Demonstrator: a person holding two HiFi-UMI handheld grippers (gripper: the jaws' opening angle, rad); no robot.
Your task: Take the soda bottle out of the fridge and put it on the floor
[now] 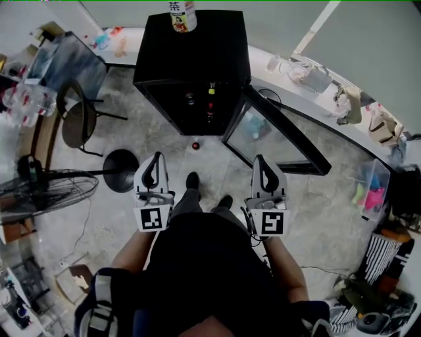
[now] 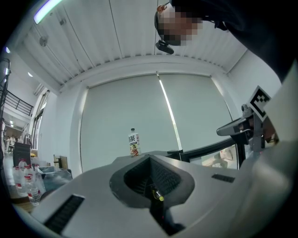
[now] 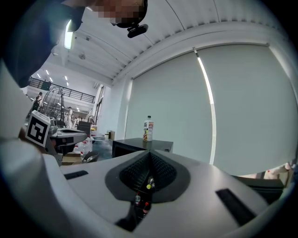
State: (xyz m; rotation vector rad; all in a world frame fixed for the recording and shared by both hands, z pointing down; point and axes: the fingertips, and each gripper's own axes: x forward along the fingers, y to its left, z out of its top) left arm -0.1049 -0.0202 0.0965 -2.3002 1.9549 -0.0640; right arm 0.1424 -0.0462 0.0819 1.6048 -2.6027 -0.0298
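Nearest to me is the person's dark top (image 1: 210, 263), which fills the bottom of the head view, with both forearms reaching forward from it. The left gripper (image 1: 155, 163) points level towards the fridge (image 1: 197, 46). Its own view shows the two jaws pressed together at the tips with nothing caught between them. The right gripper (image 1: 261, 164) is held alongside, well apart from the left one, and I read it the same way: jaws closed tip to tip and empty. Between the two grippers I see the person's shoes (image 1: 192, 181) on the grey floor (image 1: 316, 204).

The fridge is a black box straight ahead, with its glass door (image 1: 276, 135) swung wide open to the right. On the shelves inside I make out three bottles (image 1: 211, 88), too small for me to tell apart. A small red-capped bottle (image 1: 195, 145) stands upright on the floor just in front of the open fridge, apart from both grippers. I cannot tell from here whether it is the soda bottle. A tea bottle (image 1: 182, 14) with a pale label stands on top of the fridge near its far edge. Off to the left are a chair (image 1: 77, 122) and a floor fan (image 1: 39, 191).
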